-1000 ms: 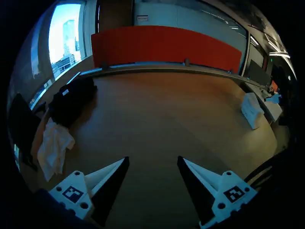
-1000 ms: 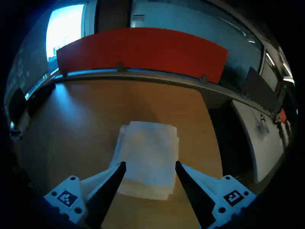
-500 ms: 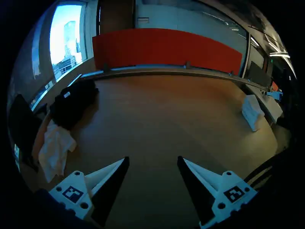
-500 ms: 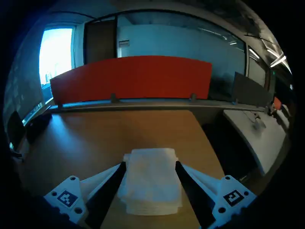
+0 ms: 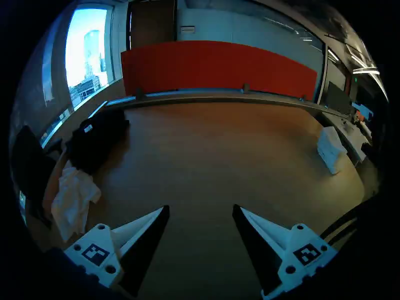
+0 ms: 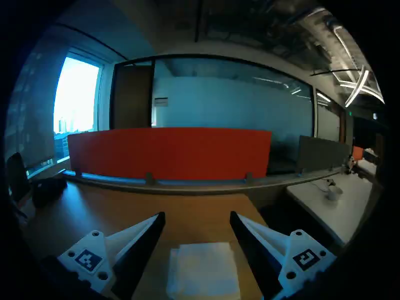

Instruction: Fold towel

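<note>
On the wooden desk (image 5: pixel 210 150) before a red partition (image 6: pixel 170 152), a folded towel stack (image 6: pixel 205 270) is laid. The left gripper (image 5: pixel 200 206) and right gripper (image 6: pixel 196 214) are held agape, empty.

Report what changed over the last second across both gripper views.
The right gripper tilted upward, so the folded towel stack dropped to the bottom of its view; it stayed open, holding nothing. The left gripper stayed open over the table; the crumpled towel and dark bag did not move.
</note>
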{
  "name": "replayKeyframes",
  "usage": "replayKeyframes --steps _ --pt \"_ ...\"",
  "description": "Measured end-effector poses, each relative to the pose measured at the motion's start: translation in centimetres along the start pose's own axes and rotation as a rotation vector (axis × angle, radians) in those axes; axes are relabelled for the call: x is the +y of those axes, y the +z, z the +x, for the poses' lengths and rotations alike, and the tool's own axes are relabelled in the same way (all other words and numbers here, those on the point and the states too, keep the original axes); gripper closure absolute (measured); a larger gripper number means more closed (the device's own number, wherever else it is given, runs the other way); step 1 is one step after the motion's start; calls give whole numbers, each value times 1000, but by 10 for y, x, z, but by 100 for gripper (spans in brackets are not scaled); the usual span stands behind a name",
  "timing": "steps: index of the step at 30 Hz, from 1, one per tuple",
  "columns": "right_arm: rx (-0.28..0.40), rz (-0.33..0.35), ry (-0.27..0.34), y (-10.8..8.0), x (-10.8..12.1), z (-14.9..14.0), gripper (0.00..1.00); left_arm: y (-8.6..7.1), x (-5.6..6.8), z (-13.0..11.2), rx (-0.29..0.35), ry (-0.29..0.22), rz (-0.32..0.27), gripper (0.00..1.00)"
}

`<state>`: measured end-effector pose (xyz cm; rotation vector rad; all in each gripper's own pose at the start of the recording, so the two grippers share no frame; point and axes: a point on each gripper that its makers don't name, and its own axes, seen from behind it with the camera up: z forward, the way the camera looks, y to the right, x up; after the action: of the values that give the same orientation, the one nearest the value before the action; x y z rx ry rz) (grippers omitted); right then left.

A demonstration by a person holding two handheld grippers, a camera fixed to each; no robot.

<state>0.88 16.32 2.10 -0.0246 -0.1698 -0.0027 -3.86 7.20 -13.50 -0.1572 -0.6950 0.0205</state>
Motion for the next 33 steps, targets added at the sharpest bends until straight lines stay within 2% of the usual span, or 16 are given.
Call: replayKeyframes --steps 4,10,18,24,33 --pt "28 -4 6 0 -7 6 0 1 -2 8 26 -6 3 7" --pt "43 -1 0 0 -19 10 0 0 -11 37 115 -11 17 7" --pt "61 15 1 -2 -38 21 0 2 -28 85 235 -27 41 7" --pt "74 22 -9 -3 -51 30 0 -7 -41 135 387 -34 59 7" --pt "82 39 -16 -7 -75 39 0 -16 -64 187 507 -56 90 7"
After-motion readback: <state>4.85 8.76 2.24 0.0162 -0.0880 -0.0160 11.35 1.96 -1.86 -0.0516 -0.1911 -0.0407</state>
